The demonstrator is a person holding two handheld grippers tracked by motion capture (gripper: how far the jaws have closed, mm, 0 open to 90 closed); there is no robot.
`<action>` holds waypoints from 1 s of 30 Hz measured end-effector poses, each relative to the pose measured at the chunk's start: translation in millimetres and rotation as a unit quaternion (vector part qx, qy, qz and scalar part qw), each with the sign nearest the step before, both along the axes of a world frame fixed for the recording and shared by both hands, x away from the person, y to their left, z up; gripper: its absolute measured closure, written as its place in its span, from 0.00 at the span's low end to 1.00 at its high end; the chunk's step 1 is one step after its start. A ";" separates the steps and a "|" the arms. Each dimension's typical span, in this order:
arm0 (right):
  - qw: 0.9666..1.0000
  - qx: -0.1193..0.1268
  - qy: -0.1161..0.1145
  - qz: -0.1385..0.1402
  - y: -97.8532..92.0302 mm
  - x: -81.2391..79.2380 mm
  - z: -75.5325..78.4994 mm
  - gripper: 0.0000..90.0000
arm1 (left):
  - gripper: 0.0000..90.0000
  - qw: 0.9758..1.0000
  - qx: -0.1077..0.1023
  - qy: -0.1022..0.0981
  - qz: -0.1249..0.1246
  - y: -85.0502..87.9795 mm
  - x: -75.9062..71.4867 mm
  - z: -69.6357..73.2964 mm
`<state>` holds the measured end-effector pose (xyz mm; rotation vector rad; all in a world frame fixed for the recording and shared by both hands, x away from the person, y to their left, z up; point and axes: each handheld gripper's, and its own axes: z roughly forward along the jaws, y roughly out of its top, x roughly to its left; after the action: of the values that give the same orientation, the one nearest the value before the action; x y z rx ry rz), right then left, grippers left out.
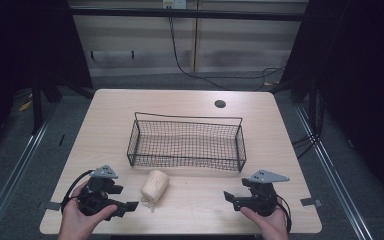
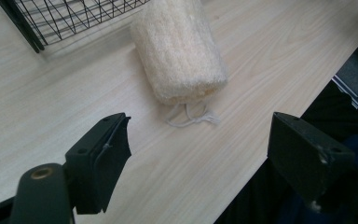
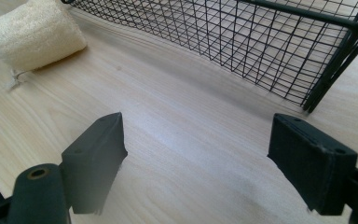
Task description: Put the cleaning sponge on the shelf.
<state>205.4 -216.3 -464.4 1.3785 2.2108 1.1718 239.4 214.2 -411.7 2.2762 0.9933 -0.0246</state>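
Pale wood table bears wire basket, loofah; dark surroundings

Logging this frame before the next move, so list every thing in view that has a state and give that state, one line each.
loofah: lying on its side on the table, outside the basket, ungripped, string loop at its near end.
wire basket: upright, empty.
left gripper: open, aimed at the loofah, not touching it.
right gripper: open, holding nothing, above bare tabletop.
table: bears the basket and loofah.
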 end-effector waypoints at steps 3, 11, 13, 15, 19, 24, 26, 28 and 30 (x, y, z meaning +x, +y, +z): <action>1.000 0.000 0.003 -0.001 -0.2 -0.1 -0.2 0.20 | 0.21 1.000 0.003 0.002 0.000 -1.7 2.1 2.9; 1.000 0.010 0.011 0.007 -0.8 -0.2 0.3 0.22 | 0.28 1.000 0.012 0.017 0.012 -12.9 13.6 14.8; 1.000 0.010 0.011 0.006 -1.1 0.1 0.2 0.22 | 0.28 1.000 0.016 0.019 0.016 -14.7 16.9 19.0; 1.000 0.010 0.012 0.005 -1.8 0.1 0.3 0.22 | 0.28 0.999 0.023 0.019 0.018 -19.4 20.4 24.4; 1.000 0.009 0.015 0.008 -1.0 0.3 -0.3 0.22 | 0.26 0.999 0.039 0.034 0.007 -27.6 25.5 26.1; 1.000 0.008 0.015 0.006 -0.7 -0.1 -0.3 0.22 | 0.23 0.997 0.054 0.047 0.000 -35.9 33.3 23.9; 1.000 0.009 0.016 0.007 -1.0 0.0 -0.4 0.22 | 0.21 0.997 0.055 0.054 -0.012 -38.7 34.9 24.0; 1.000 0.010 0.016 0.008 -1.1 0.2 -0.4 0.22 | 0.18 0.997 0.048 0.053 -0.030 -40.5 35.7 25.7; 1.000 0.009 0.017 0.007 -0.6 0.5 -0.6 0.22 | 0.21 0.996 0.056 0.058 -0.025 -43.0 37.5 26.8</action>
<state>205.9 -216.8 -465.1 1.4014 2.2418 1.1853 276.9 171.1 -384.9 2.4245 1.0198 -0.1257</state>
